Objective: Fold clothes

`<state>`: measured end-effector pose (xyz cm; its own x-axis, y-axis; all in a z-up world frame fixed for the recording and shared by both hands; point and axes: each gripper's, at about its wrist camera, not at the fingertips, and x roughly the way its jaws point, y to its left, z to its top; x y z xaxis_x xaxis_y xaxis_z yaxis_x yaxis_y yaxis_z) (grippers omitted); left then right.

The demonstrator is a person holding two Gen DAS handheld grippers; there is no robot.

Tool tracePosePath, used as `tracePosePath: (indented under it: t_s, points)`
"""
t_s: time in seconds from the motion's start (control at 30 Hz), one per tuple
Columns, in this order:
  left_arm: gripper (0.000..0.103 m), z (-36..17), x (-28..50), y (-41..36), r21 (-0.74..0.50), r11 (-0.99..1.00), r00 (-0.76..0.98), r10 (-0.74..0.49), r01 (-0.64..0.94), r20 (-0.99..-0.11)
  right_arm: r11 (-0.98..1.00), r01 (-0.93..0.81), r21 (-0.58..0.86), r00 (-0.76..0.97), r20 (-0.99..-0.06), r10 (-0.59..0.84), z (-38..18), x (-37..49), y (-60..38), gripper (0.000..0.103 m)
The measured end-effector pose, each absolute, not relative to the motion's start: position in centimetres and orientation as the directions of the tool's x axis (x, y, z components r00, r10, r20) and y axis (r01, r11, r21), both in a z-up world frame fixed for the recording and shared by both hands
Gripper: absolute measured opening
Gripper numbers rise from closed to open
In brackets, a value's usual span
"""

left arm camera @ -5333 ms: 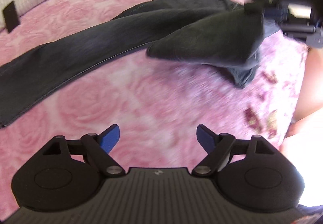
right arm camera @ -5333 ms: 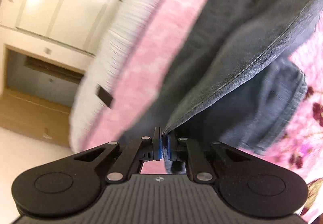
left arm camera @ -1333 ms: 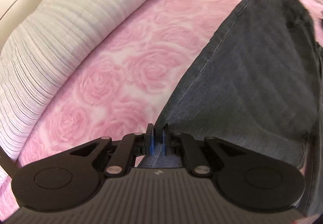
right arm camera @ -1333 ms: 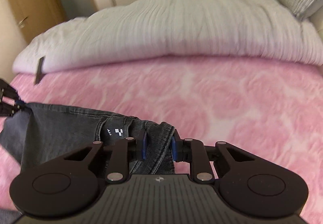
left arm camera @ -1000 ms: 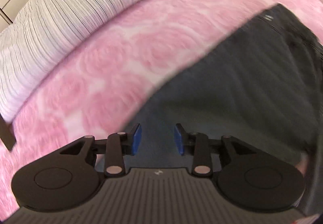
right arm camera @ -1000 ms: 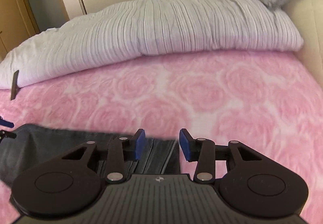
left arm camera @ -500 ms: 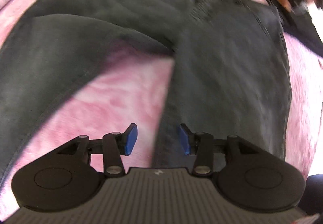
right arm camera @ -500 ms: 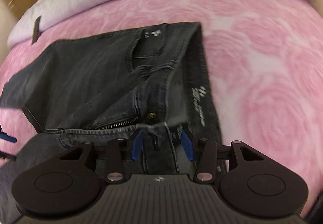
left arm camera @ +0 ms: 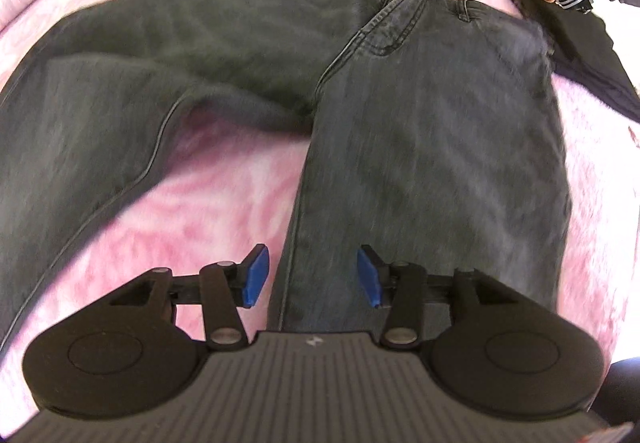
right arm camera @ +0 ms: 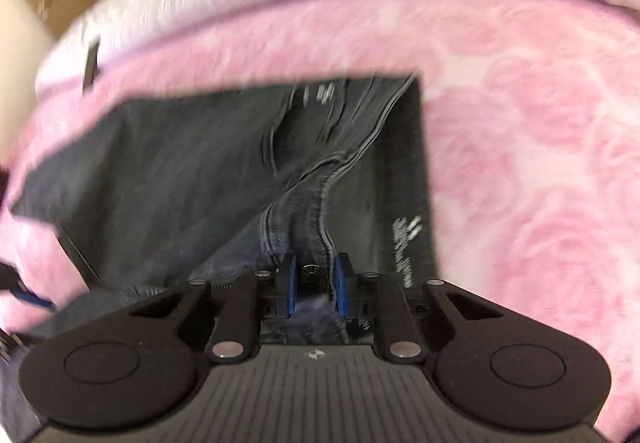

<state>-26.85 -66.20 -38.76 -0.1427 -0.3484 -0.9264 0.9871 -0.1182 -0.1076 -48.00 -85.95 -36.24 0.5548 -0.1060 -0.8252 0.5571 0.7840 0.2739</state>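
The dark jeans (left arm camera: 248, 55) are lying spread on the pink rose blanket (left arm camera: 224, 195), the left leg trailing off toward nine o'clock and the other running down to six, so the fork of pink between them is showing that no lengthwise fold has been made yet. The left gripper (left arm camera: 312, 275) is hovering with its blue pads parted over the inner seam of the nearer leg, gripping nothing; it seems to be lining up on that edge. At one o'clock the right gripper (right arm camera: 313, 281) is reaching in at the waistband; in its own blurred view it is pinching the fly, probably at the metal button (right arm camera: 313, 277), likely to carry one half of the waist across the other.
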Motion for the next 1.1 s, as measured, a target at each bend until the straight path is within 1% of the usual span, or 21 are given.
tracePosePath:
  t_s: [0.07, 0.23, 0.27, 0.43, 0.63, 0.67, 0.7, 0.77, 0.83, 0.93, 1.03, 1.07, 1.1]
  points:
    - [0.044, -38.9, -27.3, -67.0, -0.117, -0.128, -0.155, -0.347, 0.985, -0.925, 0.792, 0.554, 0.257, 0.551, -0.826, -0.118, -35.3, -48.5, -86.0, 0.017]
    - [0.045, -38.7, -27.2, -66.6, -0.122, -0.136, -0.162, -0.344, 0.983, -0.925, 0.791, 0.588, 0.169, 0.419, -0.9, -0.119, -38.5, -47.5, -85.7, 0.016]
    - [0.045, -38.6, -27.2, -66.5, -0.123, -0.137, -0.163, -0.343, 0.983, -0.925, 0.786, 0.595, 0.167, 0.419, -0.899, -0.125, -38.6, -47.6, -85.8, 0.014]
    - [0.046, -38.4, -27.0, -66.0, -0.125, -0.144, -0.168, -0.34, 0.982, -0.925, 0.705, 0.688, 0.175, 0.398, -0.902, -0.164, -38.3, -48.5, -85.6, 0.015]
    - [0.047, -37.9, -26.4, -64.8, -0.129, -0.146, -0.172, -0.342, 0.981, -0.924, 0.678, 0.726, 0.116, 0.332, -0.922, -0.198, -37.4, -48.1, -85.2, 0.014]
    - [0.047, -37.9, -26.2, -64.4, -0.13, -0.143, -0.172, -0.341, 0.981, -0.924, 0.679, 0.727, 0.103, 0.318, -0.927, -0.2, -37.6, -48.0, -85.1, 0.003]
    - [0.047, -37.9, -25.9, -63.9, -0.129, -0.14, -0.17, -0.339, 0.982, -0.925, 0.68, 0.727, 0.098, 0.313, -0.928, -0.201, -37.8, -48.0, -84.9, 0.005]
    - [0.047, -37.9, -25.5, -63.1, -0.122, -0.128, -0.159, -0.335, 0.984, -0.929, 0.681, 0.721, 0.123, 0.342, -0.919, -0.196, -37.7, -48.0, -84.6, 0.005]
    - [0.048, -37.7, -25.3, -62.2, -0.119, -0.111, -0.15, -0.334, 0.987, -0.931, 0.685, 0.718, 0.125, 0.371, -0.901, -0.225, -36.5, -48.5, -84.1, 0.01]
    - [0.048, -37.1, -25.7, -61.0, -0.122, -0.104, -0.15, -0.337, 0.987, -0.929, 0.665, 0.731, 0.151, 0.417, -0.871, -0.261, -34.5, -50.8, -83.3, 0.02]
    - [0.05, -36.7, -26.7, -60.4, -0.132, -0.119, -0.165, -0.339, 0.984, -0.926, 0.655, 0.738, 0.165, 0.413, -0.878, -0.244, -34.1, -53.3, -82.4, 0.031]
    - [0.05, -36.8, -27.1, -60.3, -0.134, -0.128, -0.17, -0.335, 0.983, -0.927, 0.658, 0.735, 0.163, 0.403, -0.886, -0.23, -34.4, -53.8, -82.0, 0.039]
    - [0.05, -37.0, -27.6, -60.3, -0.134, -0.137, -0.173, -0.331, 0.981, -0.928, 0.663, 0.733, 0.152, 0.383, -0.898, -0.217, -34.8, -54.3, -81.6, 0.041]
